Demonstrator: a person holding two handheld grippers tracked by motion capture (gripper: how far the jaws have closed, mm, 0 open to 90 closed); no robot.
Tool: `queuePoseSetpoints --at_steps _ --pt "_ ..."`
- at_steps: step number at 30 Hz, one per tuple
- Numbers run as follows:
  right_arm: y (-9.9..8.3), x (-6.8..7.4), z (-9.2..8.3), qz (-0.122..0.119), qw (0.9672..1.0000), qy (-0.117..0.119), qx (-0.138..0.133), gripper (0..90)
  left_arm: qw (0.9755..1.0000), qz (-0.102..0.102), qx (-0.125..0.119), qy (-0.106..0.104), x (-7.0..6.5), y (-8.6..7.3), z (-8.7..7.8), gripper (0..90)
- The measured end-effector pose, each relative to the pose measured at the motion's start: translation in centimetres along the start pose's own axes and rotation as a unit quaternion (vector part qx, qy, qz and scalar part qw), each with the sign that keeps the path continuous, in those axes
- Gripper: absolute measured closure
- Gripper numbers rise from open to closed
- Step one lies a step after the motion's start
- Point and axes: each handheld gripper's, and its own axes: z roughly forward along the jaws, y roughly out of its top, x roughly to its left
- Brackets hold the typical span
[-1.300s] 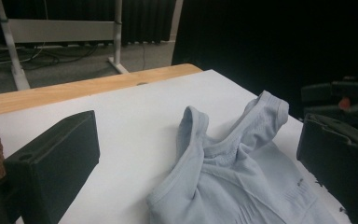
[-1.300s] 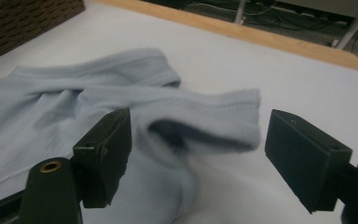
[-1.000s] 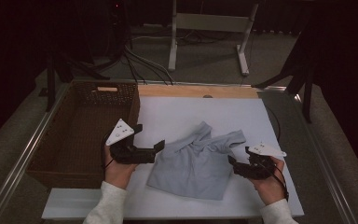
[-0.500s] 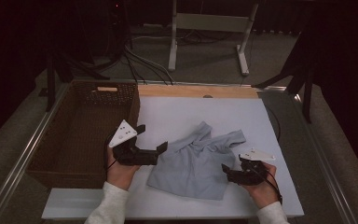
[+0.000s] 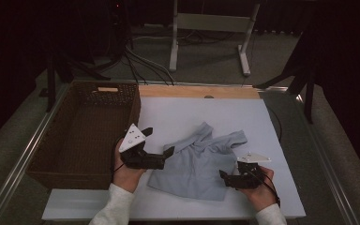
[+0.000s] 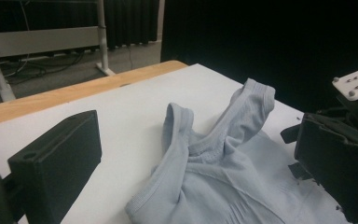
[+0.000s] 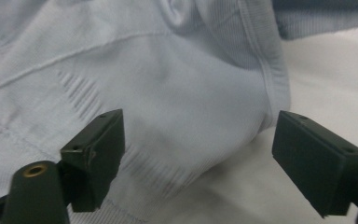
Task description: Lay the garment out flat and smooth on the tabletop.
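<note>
The light blue shirt (image 5: 197, 161) lies crumpled on the white table (image 5: 243, 112), a bit toward 6 o'clock from the middle. The right gripper (image 5: 225, 177) sits low at the shirt's 4 o'clock edge. Its fingers (image 7: 95, 154) have just been opening and stand apart with a fold of cloth between them, not pinched yet. To do this well, I think it should slide in so the hem goes deep between the fingers, then squeeze. The left gripper (image 5: 161, 146) hangs at the shirt's 9 o'clock side, fingers (image 6: 58, 163) wide apart and holding nothing.

The brown basket (image 5: 51, 159) stands at 9 o'clock, close to the left hand. The table's 6 o'clock edge is near, so there is more room toward 12 o'clock.
</note>
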Motion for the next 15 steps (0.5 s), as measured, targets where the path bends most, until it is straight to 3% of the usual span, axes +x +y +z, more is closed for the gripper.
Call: queuePoseSetpoints --at_steps 7,15 --pt "-0.22 -0.19 0.67 0.015 0.9994 0.014 0.028 18.3 1.0 0.005 0.004 0.001 -0.26 -0.46 0.59 1.4" --pt "-0.26 -0.23 0.87 0.016 0.9988 0.016 0.043 34.7 0.9999 0.008 -0.004 0.005 -0.3 -0.92 0.87 1.7"
